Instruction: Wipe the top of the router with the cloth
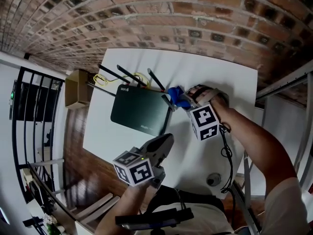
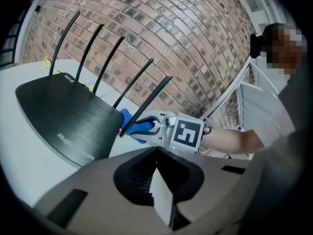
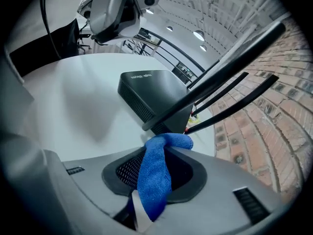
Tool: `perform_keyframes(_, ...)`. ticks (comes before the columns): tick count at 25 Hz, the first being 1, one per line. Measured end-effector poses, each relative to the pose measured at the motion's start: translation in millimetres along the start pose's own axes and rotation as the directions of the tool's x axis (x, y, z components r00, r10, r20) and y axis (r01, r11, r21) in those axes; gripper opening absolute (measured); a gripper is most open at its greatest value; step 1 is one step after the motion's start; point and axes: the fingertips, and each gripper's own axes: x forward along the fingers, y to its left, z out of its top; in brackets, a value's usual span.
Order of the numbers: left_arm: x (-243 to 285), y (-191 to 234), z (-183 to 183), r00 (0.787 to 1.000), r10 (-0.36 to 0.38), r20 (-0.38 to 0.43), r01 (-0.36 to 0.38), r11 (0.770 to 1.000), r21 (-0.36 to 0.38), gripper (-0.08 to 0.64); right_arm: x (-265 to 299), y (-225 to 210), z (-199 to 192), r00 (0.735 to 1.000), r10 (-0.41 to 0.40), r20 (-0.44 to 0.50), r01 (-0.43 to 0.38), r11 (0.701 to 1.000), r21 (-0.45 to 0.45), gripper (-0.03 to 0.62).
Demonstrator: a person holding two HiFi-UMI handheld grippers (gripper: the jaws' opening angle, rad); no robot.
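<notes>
The dark router [image 1: 139, 112] lies flat on the white table [image 1: 215, 77], its several black antennas raised along the far and right edges. My right gripper [image 1: 175, 101] is shut on a blue cloth [image 1: 177, 96], just off the router's right rear corner, beside an antenna. In the right gripper view the cloth [image 3: 155, 175] hangs out of the jaws, with the router [image 3: 151, 89] ahead. My left gripper [image 1: 165, 141] hovers near the router's front right corner, shut and holding nothing. The left gripper view shows the router [image 2: 68, 116], the cloth [image 2: 139, 126] and the right gripper [image 2: 151, 126].
A cardboard box [image 1: 78, 88] sits off the table's left side, with yellow cable [image 1: 100, 78] behind the router. A small round object [image 1: 213, 179] and a black cable [image 1: 226, 151] lie near the table's front right. The brick wall [image 1: 156, 13] stands behind, and a black railing [image 1: 29, 106] left.
</notes>
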Motion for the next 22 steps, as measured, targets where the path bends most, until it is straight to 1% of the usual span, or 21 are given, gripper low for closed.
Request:
perform_keyframes(5, -2, -1, -3, 1.000, 0.004, 0.005, -0.004, 1.000, -0.001, 0.025, -5, 15, 4, 1.000, 0.017, 0.010, -0.018, 0.998, 0.058, 0.132)
perform_keyframes(9, -6, -2, -5, 1.000, 0.008, 0.010, -0.008, 1.000, -0.001, 0.025, -4, 21, 9, 1.000, 0.003, 0.012, -0.004, 0.996, 0.086, 0.132)
perform_keyframes(11, -9, -3, -5, 1.000, 0.009, 0.012, -0.009, 1.000, 0.000, 0.025, -4, 20, 9, 1.000, -0.013, 0.009, 0.012, 0.997, 0.083, 0.132)
perform_keyframes(14, -12, -4, -5, 1.000, 0.010, 0.016, -0.010, 1.000, 0.000, 0.025, -6, 19, 10, 1.000, -0.021, 0.005, 0.020, 0.999, 0.030, 0.132)
perform_keyframes(19, -18, -3, -7, 1.000, 0.014, 0.019, -0.014, 1.000, 0.004, 0.025, -8, 26, 12, 1.000, 0.013, -0.007, -0.013, 0.998, -0.063, 0.132)
perform_keyframes(20, -20, -4, -6, 1.000, 0.014, 0.020, -0.014, 1.000, 0.006, 0.025, -8, 27, 11, 1.000, 0.015, -0.013, -0.016, 0.995, -0.094, 0.132)
perform_keyframes(22, -22, -4, -6, 1.000, 0.013, 0.021, -0.013, 1.000, 0.008, 0.025, -8, 30, 9, 0.999, 0.009, -0.035, -0.016, 0.983, -0.184, 0.132)
